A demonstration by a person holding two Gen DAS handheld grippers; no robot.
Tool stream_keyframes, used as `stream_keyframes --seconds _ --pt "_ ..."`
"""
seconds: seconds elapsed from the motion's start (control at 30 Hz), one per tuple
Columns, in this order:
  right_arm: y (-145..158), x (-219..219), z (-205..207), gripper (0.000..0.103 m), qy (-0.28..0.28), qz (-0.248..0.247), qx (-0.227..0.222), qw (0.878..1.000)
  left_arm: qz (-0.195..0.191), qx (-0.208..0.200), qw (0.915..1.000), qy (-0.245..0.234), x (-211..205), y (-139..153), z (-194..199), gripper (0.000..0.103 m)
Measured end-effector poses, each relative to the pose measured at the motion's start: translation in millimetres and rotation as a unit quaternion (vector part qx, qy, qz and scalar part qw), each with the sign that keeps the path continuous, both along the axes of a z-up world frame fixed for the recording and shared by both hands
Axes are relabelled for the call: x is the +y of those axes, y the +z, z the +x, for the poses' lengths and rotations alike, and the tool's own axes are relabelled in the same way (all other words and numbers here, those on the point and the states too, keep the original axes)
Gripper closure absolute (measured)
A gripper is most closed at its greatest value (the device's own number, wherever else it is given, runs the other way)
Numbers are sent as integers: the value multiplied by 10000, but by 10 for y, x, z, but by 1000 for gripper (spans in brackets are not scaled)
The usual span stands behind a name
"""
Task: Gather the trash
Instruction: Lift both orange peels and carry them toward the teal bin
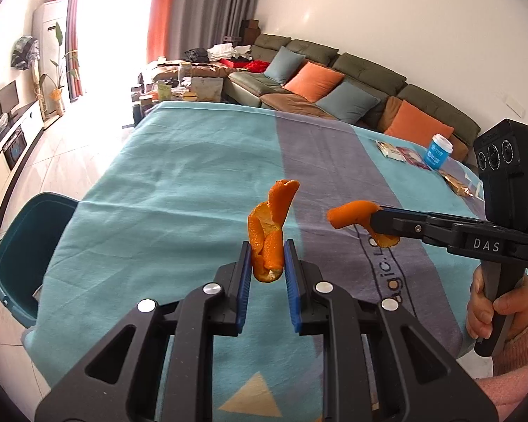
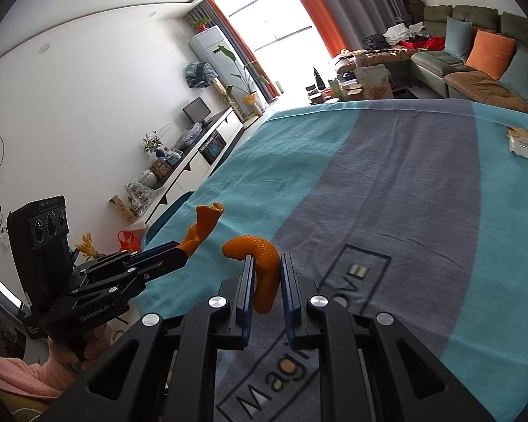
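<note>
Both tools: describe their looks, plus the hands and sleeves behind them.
The left tool and right tool are matte black angular linkages with silver rivets and ribbed blue finger pads. Each carries a black box with three round lenses. White lettering reads "DAS" on the right, "GenRobot.AI" on the left. No cables show. The bare right hand wears a pink knit sleeve.

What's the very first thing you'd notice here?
Bright orange peel! The left gripper pinches a ragged orange peel strip above the teal cloth, and the right gripper pinches a curled peel piece beside it. A teal bin waits at the table's left edge.
</note>
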State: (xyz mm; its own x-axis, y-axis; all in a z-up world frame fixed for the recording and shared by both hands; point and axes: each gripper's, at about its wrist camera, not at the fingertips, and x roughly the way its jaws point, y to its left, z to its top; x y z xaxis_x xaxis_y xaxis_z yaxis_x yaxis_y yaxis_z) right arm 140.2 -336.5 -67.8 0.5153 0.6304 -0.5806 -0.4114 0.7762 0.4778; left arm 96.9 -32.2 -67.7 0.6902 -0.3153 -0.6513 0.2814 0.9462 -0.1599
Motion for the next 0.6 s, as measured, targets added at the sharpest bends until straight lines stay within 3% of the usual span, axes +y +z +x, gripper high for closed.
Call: stream_keyframes --seconds 0.6 --pt "24 399 123 90 385 92 36 9992 -48 -95 9989 460 394 81 -72 84"
